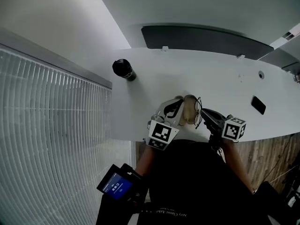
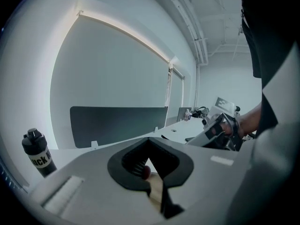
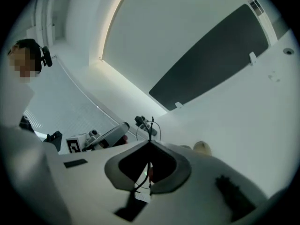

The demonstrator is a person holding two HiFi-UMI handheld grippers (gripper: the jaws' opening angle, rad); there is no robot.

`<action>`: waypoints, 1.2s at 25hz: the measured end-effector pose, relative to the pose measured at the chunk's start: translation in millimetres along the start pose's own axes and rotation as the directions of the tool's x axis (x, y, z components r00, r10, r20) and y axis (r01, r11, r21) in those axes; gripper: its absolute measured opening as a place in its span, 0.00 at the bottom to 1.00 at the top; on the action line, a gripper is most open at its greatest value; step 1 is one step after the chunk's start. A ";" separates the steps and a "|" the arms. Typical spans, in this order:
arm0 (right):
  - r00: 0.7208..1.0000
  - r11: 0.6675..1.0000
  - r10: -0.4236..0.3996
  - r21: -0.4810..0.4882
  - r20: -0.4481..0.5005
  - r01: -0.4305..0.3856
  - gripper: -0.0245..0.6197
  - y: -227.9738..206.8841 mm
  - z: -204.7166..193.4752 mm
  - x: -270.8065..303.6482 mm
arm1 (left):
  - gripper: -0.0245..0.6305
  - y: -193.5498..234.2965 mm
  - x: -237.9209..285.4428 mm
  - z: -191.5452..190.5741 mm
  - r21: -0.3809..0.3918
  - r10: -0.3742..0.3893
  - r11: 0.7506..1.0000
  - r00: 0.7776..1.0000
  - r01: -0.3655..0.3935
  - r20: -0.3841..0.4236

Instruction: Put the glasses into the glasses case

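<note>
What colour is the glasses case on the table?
The glasses case is beige; the head view shows it best.

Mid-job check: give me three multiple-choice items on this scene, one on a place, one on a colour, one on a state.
1. Where is the black bottle?
A. On the table, near its left edge in the head view
B. On the floor
C. On a shelf

2. What colour is the glasses case?
A. Red
B. Beige
C. Blue

3. How is the right hand-held gripper?
A. Wide open, empty
B. Shut on the glasses
C. Shut on a cloth

Answers:
1 A, it stands on the white tabletop.
2 B, it looks pale tan.
3 B, the thin frame runs between its closed jaws.
</note>
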State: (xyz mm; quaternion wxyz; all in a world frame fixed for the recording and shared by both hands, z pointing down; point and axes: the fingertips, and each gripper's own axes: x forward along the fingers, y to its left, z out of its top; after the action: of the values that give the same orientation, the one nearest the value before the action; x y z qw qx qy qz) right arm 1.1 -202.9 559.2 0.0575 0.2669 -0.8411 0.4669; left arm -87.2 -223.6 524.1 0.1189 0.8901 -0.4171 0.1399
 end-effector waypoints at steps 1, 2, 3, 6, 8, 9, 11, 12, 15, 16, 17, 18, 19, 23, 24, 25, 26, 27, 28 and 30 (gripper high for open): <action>1.000 1.000 0.007 0.007 0.000 -0.007 0.06 2.0 1.2 0.8 | 0.05 0.4 -2.0 1.6 -0.002 0.000 1.000 1.000 0.000 0.005; 1.000 1.000 0.014 0.005 -0.002 -0.014 0.06 4.5 3.2 2.0 | 0.05 1.4 -4.7 0.9 0.001 0.002 1.000 1.000 -0.002 0.006; 1.000 1.000 0.021 -0.002 -0.005 -0.021 0.06 7.2 5.3 3.5 | 0.05 2.5 -7.6 -1.2 0.007 0.003 1.000 1.000 -0.003 0.004; 1.000 0.999 0.020 -0.025 -0.002 -0.020 0.06 9.3 13.3 2.7 | 0.05 -0.5 -11.3 -5.8 -0.004 -0.023 1.000 1.000 0.023 0.010; 1.000 0.999 -0.011 -0.038 0.008 0.012 0.06 3.6 23.7 -2.5 | 0.05 -0.8 -9.9 -2.9 -0.025 -0.032 0.999 0.999 0.032 0.007; 1.000 0.999 -0.024 -0.038 0.013 0.024 0.06 1.2 28.6 -4.6 | 0.05 0.2 -9.8 -1.3 -0.045 -0.030 0.999 1.000 0.030 0.005; 0.999 0.999 -0.030 -0.033 0.016 0.031 0.06 -1.6 32.8 -5.6 | 0.05 3.2 -11.4 -0.3 -0.084 -0.023 0.996 1.000 0.024 0.005; 0.999 0.999 -0.038 -0.037 0.006 0.039 0.06 -2.0 31.7 -4.9 | 0.05 4.0 -12.2 -1.3 -0.093 -0.022 0.995 1.000 0.023 0.008; 0.998 0.998 -0.062 -0.029 -0.016 0.061 0.06 -8.4 20.1 -3.9 | 0.05 1.9 -13.5 -5.6 -0.101 -0.033 0.994 0.999 0.034 0.009; 0.998 0.998 -0.060 -0.009 -0.013 0.060 0.06 -11.9 16.2 -2.9 | 0.05 1.3 -14.2 -5.8 -0.101 -0.035 0.994 0.999 0.036 0.008; 0.998 0.998 -0.062 0.013 -0.016 0.063 0.06 -16.7 12.3 -0.9 | 0.05 2.1 -15.2 -5.5 -0.099 -0.033 0.995 0.999 0.033 0.005; 0.997 0.997 -0.077 0.029 -0.030 0.078 0.06 -24.8 7.6 2.1 | 0.05 4.6 -16.6 -5.1 -0.095 -0.024 0.995 1.000 0.024 0.000; 0.993 0.994 -0.103 0.037 -0.056 0.105 0.06 -36.3 1.7 6.0 | 0.05 8.4 -18.6 -4.8 -0.094 -0.011 0.995 1.000 0.011 -0.003; 0.979 0.981 -0.145 0.107 -0.141 0.161 0.06 -67.6 -10.4 27.2 | 0.05 21.6 -26.1 -3.4 -0.132 0.038 0.991 0.999 -0.033 0.030; 0.979 0.979 -0.137 0.130 -0.150 0.157 0.06 -71.6 -10.3 34.1 | 0.05 24.0 -26.9 -4.2 -0.143 0.045 0.989 0.998 -0.040 0.035; 0.977 0.977 -0.135 0.145 -0.165 0.159 0.06 -75.7 -11.5 41.7 | 0.05 25.5 -27.3 -5.9 -0.153 0.050 0.987 0.998 -0.043 0.039; 0.972 0.974 -0.141 0.149 -0.189 0.171 0.06 -80.6 -15.1 49.4 | 0.05 26.5 -27.6 -7.3 -0.162 0.055 0.986 0.998 -0.047 0.042; 0.963 0.971 -0.156 0.147 -0.221 0.191 0.06 -86.2 -21.5 56.5 | 0.05 27.1 -28.4 -7.8 -0.169 0.061 0.984 0.997 -0.053 0.043; 0.951 0.966 -0.175 0.143 -0.255 0.216 0.06 -92.6 -30.3 62.5 | 0.05 27.6 -29.8 -7.9 -0.169 0.067 0.984 0.997 -0.059 0.044; 0.921 0.954 -0.220 0.128 -0.322 0.272 0.06 -106.7 -51.7 70.1 | 0.05 28.7 -33.3 -6.9 -0.171 0.079 0.983 0.996 -0.070 0.047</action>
State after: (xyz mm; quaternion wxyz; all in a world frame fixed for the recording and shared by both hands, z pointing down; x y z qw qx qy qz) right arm -12.8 -233.4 692.8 0.2213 0.2997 -0.7389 0.5615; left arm -131.0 -215.7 521.7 0.1774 0.8642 -0.4633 0.0845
